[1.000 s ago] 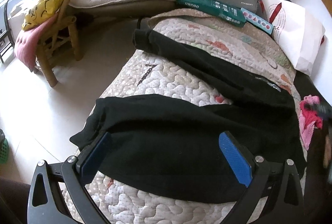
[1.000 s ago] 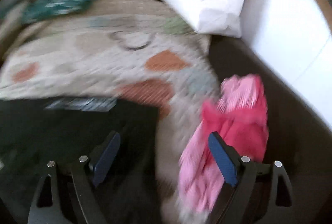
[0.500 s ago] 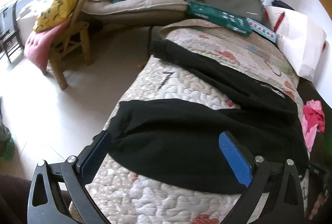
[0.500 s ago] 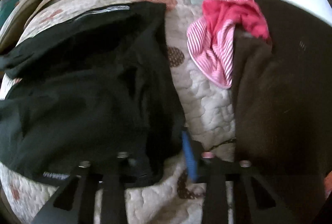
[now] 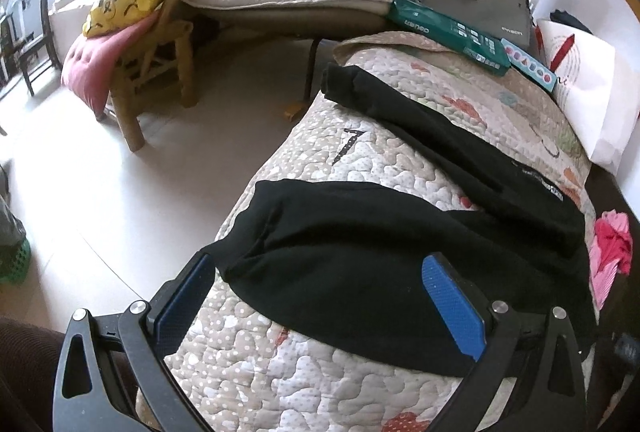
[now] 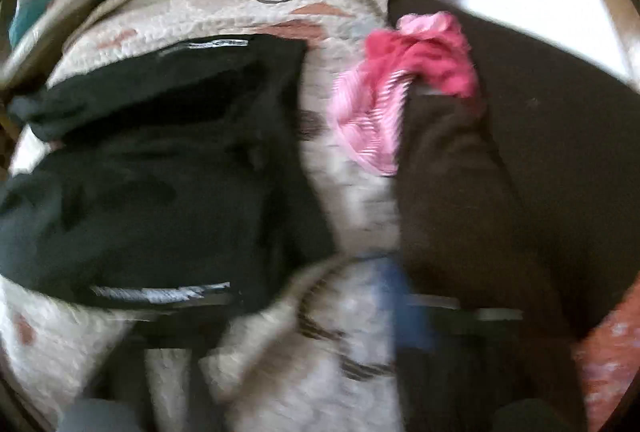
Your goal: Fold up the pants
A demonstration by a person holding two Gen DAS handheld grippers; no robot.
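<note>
Black pants (image 5: 360, 264) lie spread on the quilted bed cover (image 5: 384, 168), both legs reaching toward the bed's left edge. My left gripper (image 5: 320, 296) hangs open over the near leg, its blue pads (image 5: 452, 308) straddling the cloth without touching it. In the blurred right wrist view the pants' waist (image 6: 160, 172) fills the left half. My right gripper (image 6: 272, 312) sits at the waistband's near corner with its jaws opening. Only quilt and the cloth's edge show between its smeared fingers (image 6: 404, 300).
A pink and red striped garment (image 6: 400, 80) lies right of the waist, beside a dark brown cloth (image 6: 480, 212). A white bag (image 5: 588, 100) and green box (image 5: 448, 32) sit at the far end. Floor and a wooden chair (image 5: 152, 72) are to the left.
My right gripper swung from the pink garment to the pants' waist, closed there half a second ago, and now stands wide again. The left gripper drifted slightly and stayed open.
</note>
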